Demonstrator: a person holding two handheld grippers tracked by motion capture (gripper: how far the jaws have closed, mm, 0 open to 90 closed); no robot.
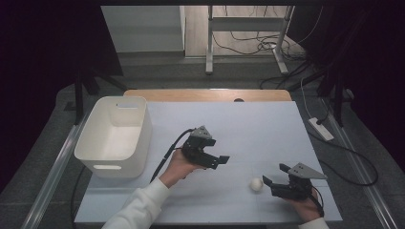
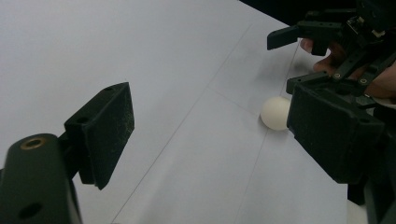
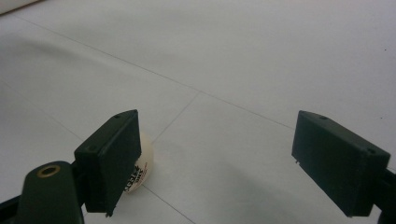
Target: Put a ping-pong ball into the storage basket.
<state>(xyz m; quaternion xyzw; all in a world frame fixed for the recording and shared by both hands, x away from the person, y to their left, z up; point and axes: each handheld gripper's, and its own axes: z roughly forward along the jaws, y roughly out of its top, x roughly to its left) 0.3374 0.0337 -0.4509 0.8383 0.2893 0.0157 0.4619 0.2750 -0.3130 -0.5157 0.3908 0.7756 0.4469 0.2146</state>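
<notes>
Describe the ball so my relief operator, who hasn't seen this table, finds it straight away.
Start at the pale sheet covering the table, then go to its near right part. Just left of the right hand-held gripper lies the ball: small, round, cream-white, with dark print, unlike the big white bin at far left.

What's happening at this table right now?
A person holds a two-jaw gripper in each hand over a white-covered table. The right gripper sits low beside a small white ball, jaws open, the ball just off its left jaw and not gripped. The left gripper hovers mid-table, also open and empty, pointing toward the ball. A white bin stands at the left with nothing visible inside.
</notes>
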